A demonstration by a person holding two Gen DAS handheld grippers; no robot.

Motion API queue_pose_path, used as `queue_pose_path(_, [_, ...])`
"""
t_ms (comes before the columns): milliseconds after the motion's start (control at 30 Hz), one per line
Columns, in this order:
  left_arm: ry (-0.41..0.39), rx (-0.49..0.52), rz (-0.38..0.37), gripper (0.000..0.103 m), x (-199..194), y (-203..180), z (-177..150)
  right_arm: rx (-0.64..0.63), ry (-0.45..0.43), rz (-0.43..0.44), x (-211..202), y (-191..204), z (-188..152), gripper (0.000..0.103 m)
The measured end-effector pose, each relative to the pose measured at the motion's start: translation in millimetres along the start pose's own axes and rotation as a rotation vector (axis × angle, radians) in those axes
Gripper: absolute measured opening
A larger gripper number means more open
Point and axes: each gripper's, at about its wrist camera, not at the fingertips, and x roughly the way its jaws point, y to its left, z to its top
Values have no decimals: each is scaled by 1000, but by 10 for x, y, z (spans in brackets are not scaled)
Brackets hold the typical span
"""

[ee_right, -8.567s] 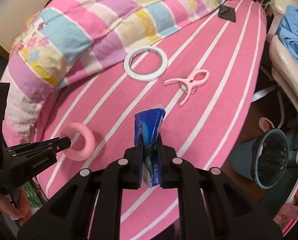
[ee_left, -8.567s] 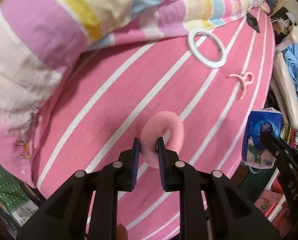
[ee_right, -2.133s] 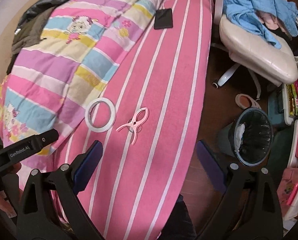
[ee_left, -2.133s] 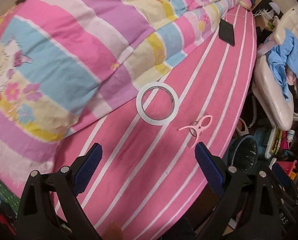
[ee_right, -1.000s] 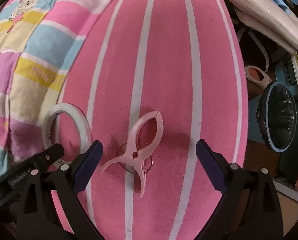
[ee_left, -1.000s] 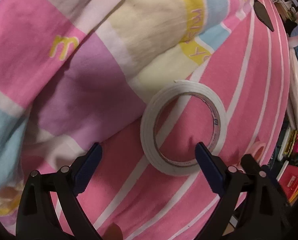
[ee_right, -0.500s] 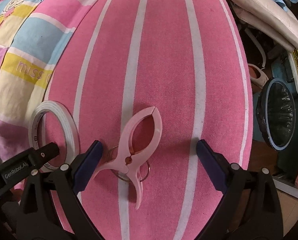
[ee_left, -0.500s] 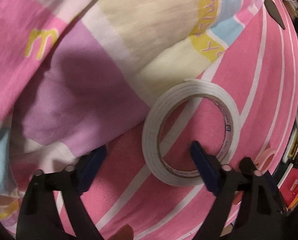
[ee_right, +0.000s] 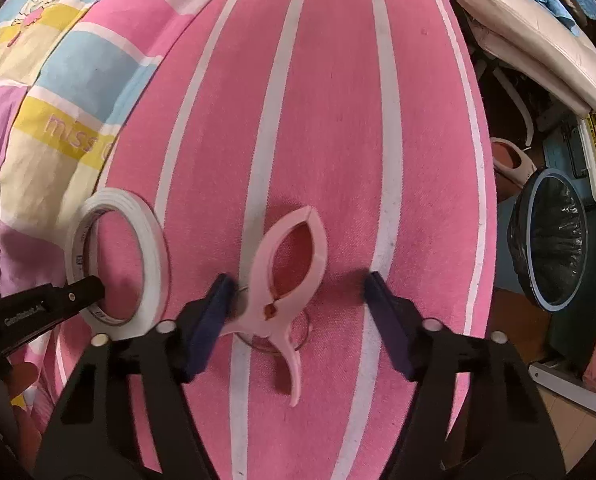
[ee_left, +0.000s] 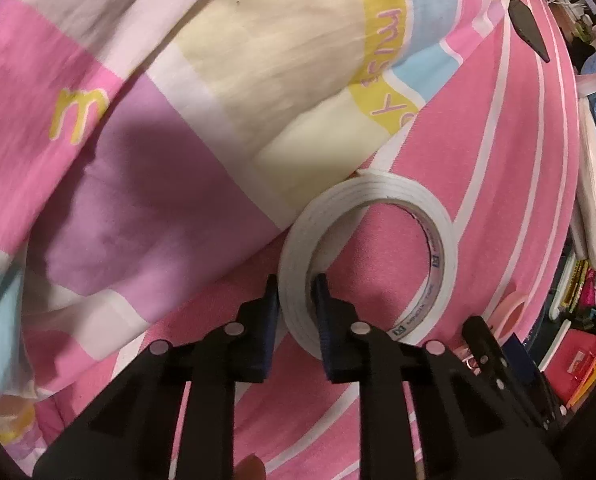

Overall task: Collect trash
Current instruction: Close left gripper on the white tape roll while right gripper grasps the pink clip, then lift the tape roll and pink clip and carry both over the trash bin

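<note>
A: Since the tape roll point(ee_left: 368, 264) lies flat on the bed point(ee_right: 338, 120), tucked against the quilt point(ee_left: 158, 120) at its ten o'clock, how do you take it?

B: I straddle its near wall. My left tool point(ee_left: 294, 320) has just been closing and now pinches that wall at the roll's seven o'clock, one pad outside, one inside the ring. That seems the only edge thin enough to bite.

A: And your right?

B: My right tool point(ee_right: 298, 304) has just been closing too, yet its jaws stand apart around the pink clip point(ee_right: 286, 280). The left pad looks to be touching the clip's handle; the right pad is clear of it.

A: Where does it all go?

B: I judge the lined bin point(ee_right: 554, 240) on the floor, at three o'clock off the bed.

A: Anything unclear?

B: The tool's own body hides the roll's nearest edge. A wire ring point(ee_right: 302, 336) under the clip is half covered, and the clutter at the rim is too dark to name.
</note>
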Motion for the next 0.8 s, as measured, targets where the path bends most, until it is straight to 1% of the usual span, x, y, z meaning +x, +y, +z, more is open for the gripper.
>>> queue_pose_path(33, [0,-2,-4,17,-17,46,9,-4,-2,5,-14,5,1,50])
queue_pose_path(67, [1,-6,-11,16,-6,70,34,-9,-4,9,-41,29,0,45])
queue_pose_path(167, [0,-5,-19,15,-31,150,18,-12,-2,26,-70,52,16,41])
queue_pose_path(200, [-1,-3,-21,14,-68,257,23,-10,0,29,-78,55,23,41])
queue_pose_path(333, [-5,-3,-33,14,-72,353,-3,-6,-2,37,-109,30,37,40])
queue_pose_path(467, [-13,4,-40,14,-200,312,-89,-11,-14,45,-141,-4,52,40])
queue_pose_path(800, [-25,9,-47,14,-358,269,-118,-21,-30,51,-357,44,60,40])
